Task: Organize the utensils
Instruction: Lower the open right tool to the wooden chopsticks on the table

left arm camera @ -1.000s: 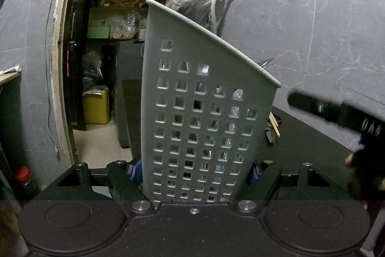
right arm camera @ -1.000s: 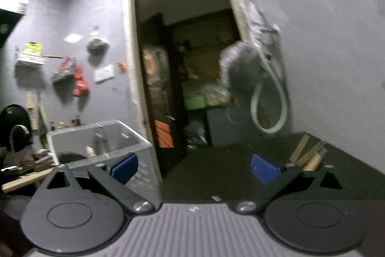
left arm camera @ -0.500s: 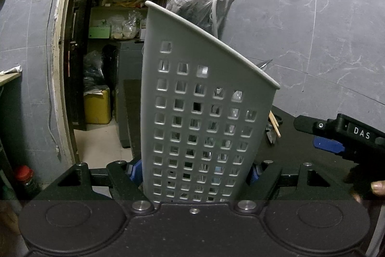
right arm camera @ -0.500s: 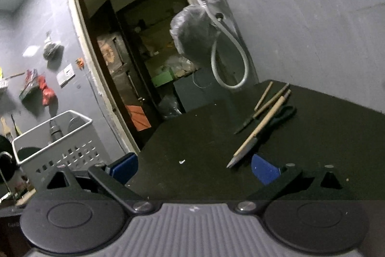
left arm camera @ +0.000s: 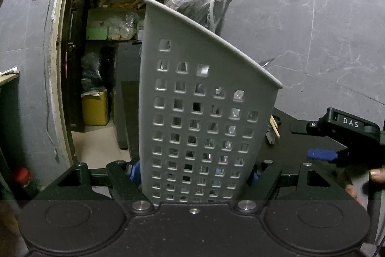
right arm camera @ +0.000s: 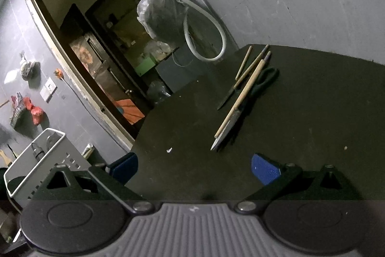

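Observation:
My left gripper is shut on a grey perforated utensil basket, its blue pads pressing on both side walls; the basket stands tilted and fills the middle of the left wrist view. Several utensils lie in a bunch on the dark table: a wooden-handled knife, chopsticks, a second thin knife and dark green scissors. My right gripper hangs open a short way in front of the knife's blade tip, with nothing between its fingers. The left wrist view also catches the right gripper, beside the basket.
An open doorway into a cluttered storeroom lies behind the table. A plastic bag and a white hose hang from a wall tap at the table's far corner. A person's fingers hold the right gripper.
My right gripper has swung toward the table, dropped and rolled, so the utensils now lie ahead of it. It shows lower in the left wrist view. The left gripper and basket stayed put.

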`<move>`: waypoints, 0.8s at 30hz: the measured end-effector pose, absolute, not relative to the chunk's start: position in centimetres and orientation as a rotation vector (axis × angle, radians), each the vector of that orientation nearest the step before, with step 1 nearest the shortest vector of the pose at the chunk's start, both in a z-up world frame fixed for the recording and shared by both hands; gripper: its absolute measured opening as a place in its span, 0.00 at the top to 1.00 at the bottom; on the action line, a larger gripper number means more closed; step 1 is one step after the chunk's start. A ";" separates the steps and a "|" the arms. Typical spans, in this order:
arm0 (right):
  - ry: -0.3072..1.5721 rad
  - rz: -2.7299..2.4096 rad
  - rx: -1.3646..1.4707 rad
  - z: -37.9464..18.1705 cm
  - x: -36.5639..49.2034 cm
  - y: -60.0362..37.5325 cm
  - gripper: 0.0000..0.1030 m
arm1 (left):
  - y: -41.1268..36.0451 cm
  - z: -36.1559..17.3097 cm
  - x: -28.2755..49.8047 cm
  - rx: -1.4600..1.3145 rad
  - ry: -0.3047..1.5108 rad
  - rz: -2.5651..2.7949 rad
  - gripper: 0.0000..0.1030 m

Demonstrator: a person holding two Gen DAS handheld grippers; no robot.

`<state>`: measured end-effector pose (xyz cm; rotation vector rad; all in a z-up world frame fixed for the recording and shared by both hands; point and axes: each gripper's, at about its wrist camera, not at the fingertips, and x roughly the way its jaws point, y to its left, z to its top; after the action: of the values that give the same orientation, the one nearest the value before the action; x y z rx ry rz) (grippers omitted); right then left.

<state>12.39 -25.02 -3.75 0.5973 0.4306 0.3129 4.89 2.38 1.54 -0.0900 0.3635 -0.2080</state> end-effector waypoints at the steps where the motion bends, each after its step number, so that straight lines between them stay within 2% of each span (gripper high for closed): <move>1: 0.430 0.308 0.567 -3.4 12.4 -24.8 0.00 | 2.5 1.5 4.9 -0.091 0.363 -0.210 0.24; 5: 0.398 0.243 0.360 -0.6 13.1 -24.0 0.00 | 2.8 1.4 5.1 -0.098 0.363 -0.217 0.24; 9: 0.455 0.173 0.232 1.6 16.5 -23.6 0.00 | 2.9 1.4 5.2 -0.104 0.363 -0.219 0.24; 18: 0.599 0.111 0.231 1.7 25.9 -25.2 0.01 | 2.9 1.4 5.2 -0.103 0.364 -0.218 0.23; 21: 0.629 0.067 0.226 1.3 28.0 -25.4 0.06 | 2.9 1.4 5.2 -0.102 0.364 -0.218 0.23; 23: 0.651 0.050 0.214 0.9 29.2 -25.5 0.15 | 2.9 1.5 5.2 -0.102 0.365 -0.217 0.23; 24: 0.659 0.037 0.211 0.7 29.5 -25.5 0.15 | 2.9 1.5 5.3 -0.103 0.366 -0.216 0.23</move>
<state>29.55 -25.46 0.73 0.2108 0.6593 0.0371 5.28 2.87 1.47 -0.1032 0.3656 -0.2163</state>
